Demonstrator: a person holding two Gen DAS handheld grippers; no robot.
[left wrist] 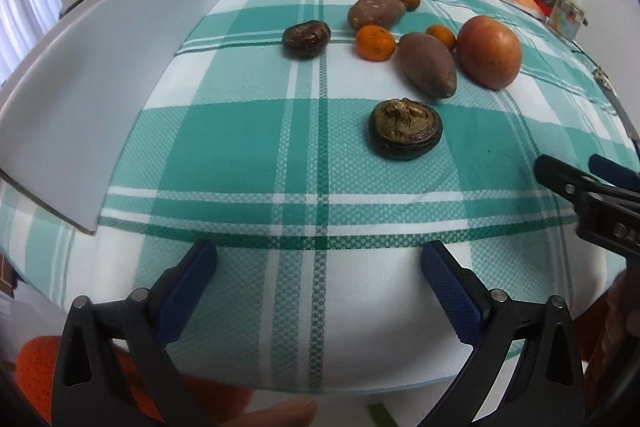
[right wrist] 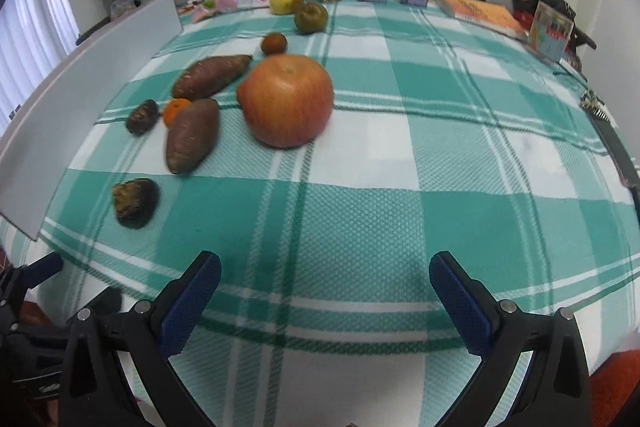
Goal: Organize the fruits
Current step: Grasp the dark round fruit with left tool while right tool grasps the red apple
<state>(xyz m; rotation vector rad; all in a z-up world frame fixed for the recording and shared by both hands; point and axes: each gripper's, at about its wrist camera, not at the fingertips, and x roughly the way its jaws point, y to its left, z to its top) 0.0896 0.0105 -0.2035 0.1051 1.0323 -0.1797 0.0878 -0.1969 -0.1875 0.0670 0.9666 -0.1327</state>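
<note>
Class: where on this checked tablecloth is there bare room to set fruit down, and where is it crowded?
Free: the cloth right of the big red apple, up to the orange book, and the near strip before both open grippers. Crowded: the cluster between the apple and the white board.

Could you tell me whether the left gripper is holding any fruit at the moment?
No, the left gripper is open and empty above the checked tablecloth, short of the nearest dark fruit.
</note>
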